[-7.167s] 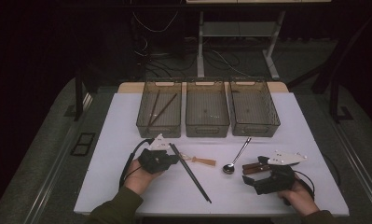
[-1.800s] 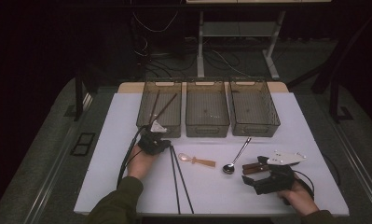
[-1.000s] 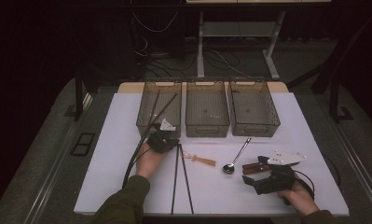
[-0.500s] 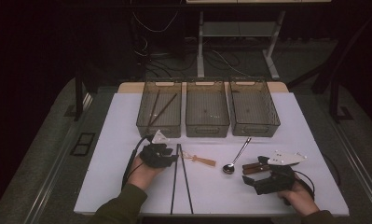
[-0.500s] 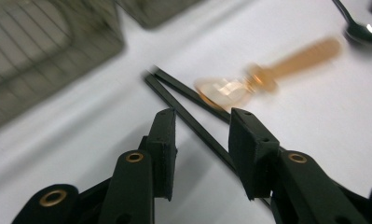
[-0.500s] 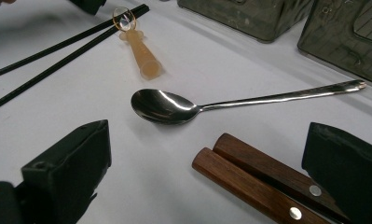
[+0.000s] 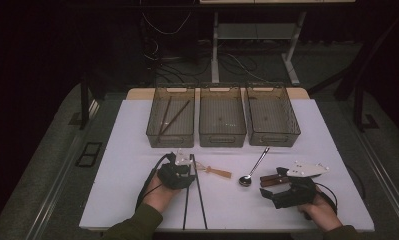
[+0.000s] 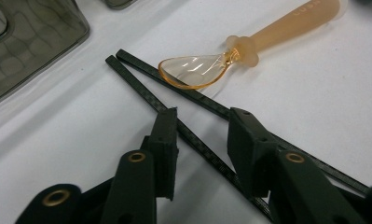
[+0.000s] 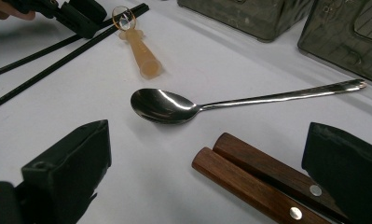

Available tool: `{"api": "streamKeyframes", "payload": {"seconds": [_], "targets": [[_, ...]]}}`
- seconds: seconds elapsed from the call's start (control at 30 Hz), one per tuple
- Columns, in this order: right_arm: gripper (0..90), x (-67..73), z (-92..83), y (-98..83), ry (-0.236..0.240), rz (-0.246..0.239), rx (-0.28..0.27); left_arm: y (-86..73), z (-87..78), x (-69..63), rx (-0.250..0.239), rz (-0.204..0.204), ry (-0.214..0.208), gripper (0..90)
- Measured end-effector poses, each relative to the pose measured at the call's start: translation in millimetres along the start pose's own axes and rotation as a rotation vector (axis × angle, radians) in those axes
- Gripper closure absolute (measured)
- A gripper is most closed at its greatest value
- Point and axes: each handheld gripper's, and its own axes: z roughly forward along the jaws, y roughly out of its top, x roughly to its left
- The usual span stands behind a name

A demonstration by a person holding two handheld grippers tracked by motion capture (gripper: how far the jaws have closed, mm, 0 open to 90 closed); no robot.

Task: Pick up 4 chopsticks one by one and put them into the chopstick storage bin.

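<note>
White table top (image 7: pixel 327 150) is lit from above; everything beyond it is left nearly black. Grey floor (image 7: pixel 52 165) is seen on both sides of the table, with a dark floor plate (image 7: pixel 88 153) off to the left of the left gripper's position. Farther away from the grippers, past the table's far edge, a pale metal desk frame (image 7: pixel 252 31) is set, with loose cables (image 7: pixel 172 55) hung and trailed beside it in the dark.

We see our left gripper (image 8: pixel 200 140) parted at frame bottom, jaws just been opening, straddling one black chopstick (image 8: pixel 141 86); another (image 8: pixel 183 86) crosses under an orange-handled clear spoon (image 8: pixel 197 72), upper centre.
</note>
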Motion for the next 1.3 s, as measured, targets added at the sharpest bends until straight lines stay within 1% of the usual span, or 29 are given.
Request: {"api": "streamKeyframes", "payload": {"seconds": [0.07,0.17,0.23,0.3,0.33,0.5,0.57,0.63,0.73,0.87,0.93,0.97,1.0,1.13,1.2,1.23,1.27,1.3], "targets": [[1.5,0.4,-0.3,0.0,0.0,0.0,0.001,0.5,-0.2,-0.6,0.003,0.01,-0.002,65.9],[1.5,0.3,-0.6,-0.1,0.0,0.001,0.0,1.0,-0.7,-0.4,0.009,0.012,-0.005,69.3],[1.5,0.2,-0.7,-0.1,0.0,0.002,0.0,0.9,-1.5,0.6,0.011,0.016,0.005,70.7],[1.5,0.1,-0.6,-0.1,0.0,0.001,0.001,0.5,-2.6,2.4,0.013,0.023,0.023,72.7],[1.5,0.1,-0.5,-0.1,0.0,0.0,0.0,0.0,-3.4,4.3,0.019,0.028,0.031,73.4],[1.5,0.2,-0.7,0.0,0.0,0.001,0.001,-3.5,-6.2,14.3,0.026,0.011,0.039,75.5],[1.5,0.1,-0.7,0.0,0.0,0.002,0.0,-4.1,-7.6,17.5,0.035,0.02,0.056,76.6],[1.5,0.1,-0.7,0.0,0.0,0.0,0.0,-5.6,-8.9,22.2,0.04,0.015,0.069,77.3],[1.5,0.0,-0.7,0.0,0.001,-0.001,0.0,-8.2,-10.8,29.3,0.041,-0.008,0.081,78.2],[1.5,0.1,-0.9,0.0,0.001,-0.002,-0.001,-10.6,-12.2,36.6,0.038,-0.025,0.092,79.6],[1.5,0.2,-0.8,0.0,0.001,-0.002,-0.001,-11.3,-12.5,38.6,0.036,-0.036,0.082,79.5],[1.5,0.3,-0.8,0.0,0.001,-0.002,0.0,-11.5,-12.8,39.1,0.034,-0.038,0.084,79.1],[1.5,0.2,-0.8,0.1,0.001,-0.002,-0.001,-11.9,-13.8,39.7,0.034,-0.045,0.081,77.1],[1.5,-0.1,-0.9,0.1,0.0,0.0,-0.001,-18.0,-23.5,41.1,-0.011,-0.098,0.054,71.8],[1.5,-0.1,-0.9,0.0,0.001,-0.001,-0.001,-24.1,-29.1,40.0,-0.026,-0.127,0.032,71.8],[1.5,-0.1,-0.8,0.0,0.001,0.0,0.0,-27.1,-32.2,40.0,-0.03,-0.133,0.021,71.8],[1.5,0.0,-0.8,0.1,0.001,0.0,0.001,-29.8,-34.6,38.7,-0.036,-0.149,0.019,72.0],[1.5,-0.1,-0.7,0.1,0.001,-0.001,0.0,-32.2,-36.3,37.8,-0.038,-0.154,0.026,72.1]]}}
